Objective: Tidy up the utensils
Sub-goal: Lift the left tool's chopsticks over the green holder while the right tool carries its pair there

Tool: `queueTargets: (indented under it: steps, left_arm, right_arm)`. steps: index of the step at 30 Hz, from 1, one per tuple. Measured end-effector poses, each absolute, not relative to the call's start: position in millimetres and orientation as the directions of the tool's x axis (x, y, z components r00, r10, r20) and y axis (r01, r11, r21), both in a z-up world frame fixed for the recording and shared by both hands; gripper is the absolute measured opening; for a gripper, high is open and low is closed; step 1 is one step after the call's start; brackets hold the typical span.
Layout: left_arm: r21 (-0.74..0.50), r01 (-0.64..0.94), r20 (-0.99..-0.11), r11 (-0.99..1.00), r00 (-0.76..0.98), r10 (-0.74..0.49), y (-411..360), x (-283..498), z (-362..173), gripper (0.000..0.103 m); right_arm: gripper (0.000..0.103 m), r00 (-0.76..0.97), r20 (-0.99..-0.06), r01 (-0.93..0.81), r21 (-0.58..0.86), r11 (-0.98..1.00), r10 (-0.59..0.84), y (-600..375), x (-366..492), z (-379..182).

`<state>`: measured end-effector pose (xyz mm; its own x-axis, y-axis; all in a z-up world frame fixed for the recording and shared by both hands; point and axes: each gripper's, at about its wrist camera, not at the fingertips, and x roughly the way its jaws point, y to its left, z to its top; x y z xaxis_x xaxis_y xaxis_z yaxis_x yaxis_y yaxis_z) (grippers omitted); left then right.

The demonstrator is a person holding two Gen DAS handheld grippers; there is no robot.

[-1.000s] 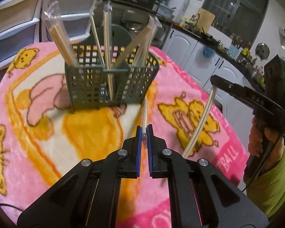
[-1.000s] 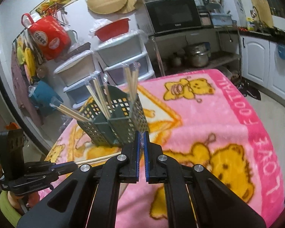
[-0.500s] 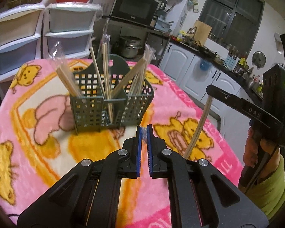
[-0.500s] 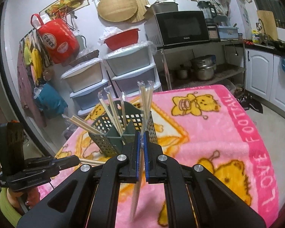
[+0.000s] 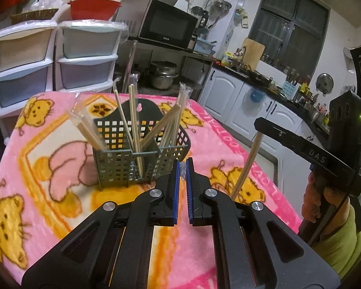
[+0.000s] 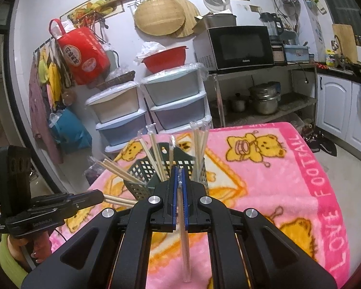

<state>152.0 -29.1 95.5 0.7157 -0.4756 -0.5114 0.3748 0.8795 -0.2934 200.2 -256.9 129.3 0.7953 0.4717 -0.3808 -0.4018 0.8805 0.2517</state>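
Observation:
A dark green mesh utensil basket (image 5: 122, 161) stands on the pink blanket and holds several plastic-wrapped chopstick pairs (image 5: 134, 118); it also shows in the right wrist view (image 6: 144, 180). My left gripper (image 5: 183, 166) is shut on the clear wrapper end of a chopstick pair, whose sticks (image 6: 120, 200) jut from it in the right wrist view, just in front of the basket. My right gripper (image 6: 179, 171) is shut on another wrapped chopstick pair (image 6: 184, 238) that hangs down below it; it shows in the left wrist view (image 5: 245, 166) to the basket's right.
The pink teddy-bear blanket (image 5: 60, 163) covers the table. Plastic drawer units (image 6: 170, 103) stand behind the table, with a microwave (image 6: 240, 45) on a metal rack and white cabinets (image 6: 337, 106) along the right wall. The table's far edge lies just behind the basket.
Both grippers have lifted higher above the table, each carrying its chopstick pair. The basket now sits lower and farther in both views.

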Motion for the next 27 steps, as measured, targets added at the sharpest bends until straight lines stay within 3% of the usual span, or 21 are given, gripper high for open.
queueTargets:
  steps: [13, 27]
  left_arm:
    - [-0.244, 0.358, -0.458, 0.901, 0.776, -0.433, -10, 148, 133, 0.003]
    - [-0.171, 0.315, -0.343, 0.934, 0.869, -0.356, 12, 148, 200, 0.003]
  right_arm:
    - [0.004, 0.816, -0.285, -0.455, 0.219, 0.863, 0.502, -240, 201, 173]
    - [0.004, 0.868, -0.154, -0.447, 0.168, 0.879, 0.471, -223, 237, 228]
